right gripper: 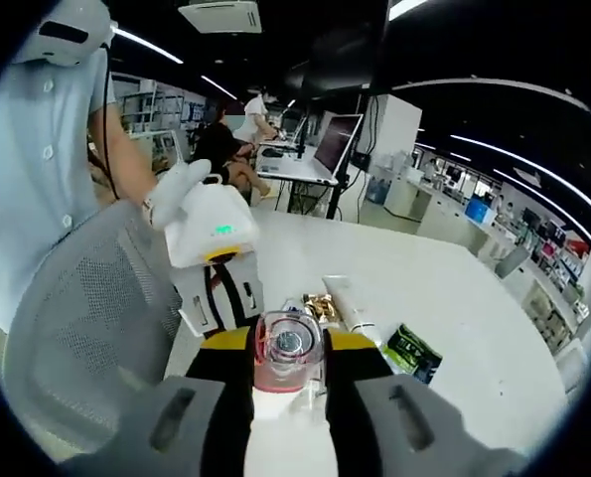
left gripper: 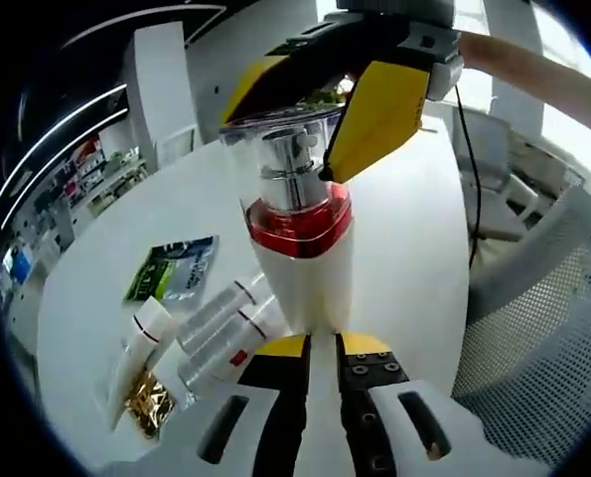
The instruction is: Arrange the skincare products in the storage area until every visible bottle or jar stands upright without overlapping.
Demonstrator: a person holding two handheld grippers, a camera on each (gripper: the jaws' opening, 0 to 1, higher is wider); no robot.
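In the left gripper view, the left gripper [left gripper: 323,350] rises from six o'clock, its yellow-tipped black jaws pressed against the base of a white pump bottle with a red band and a clear plastic cap [left gripper: 297,224]. The bottle stands up the middle of the view over the round white bench [left gripper: 414,229]. From twelve o'clock the right gripper [left gripper: 315,99] reaches in, its yellow pads on either side of the clear cap and touching it. At eight o'clock, near the bottle's base, two clear slim tubes with white caps and red stripes [left gripper: 223,333] lie flat on the bench, touching each other. Just beside them lies a white squeeze tube [left gripper: 136,348], and a crinkled gold foil packet [left gripper: 148,400] sits at its lower end. A green and silver sachet [left gripper: 173,270] lies flat at nine o'clock. A grey mesh chair back [left gripper: 543,348] fills four o'clock.

In the right gripper view, the right gripper [right gripper: 287,348] comes up from six o'clock, pinching the pump bottle [right gripper: 287,353] seen from above by its cap. At ten o'clock a person's hand [right gripper: 171,194] holds the left gripper [right gripper: 221,288], whose jaws meet the bottle's lower part. Past the bottle, at one o'clock, lie the gold packet [right gripper: 320,306], the white tube [right gripper: 350,303] and the sachet [right gripper: 411,353].
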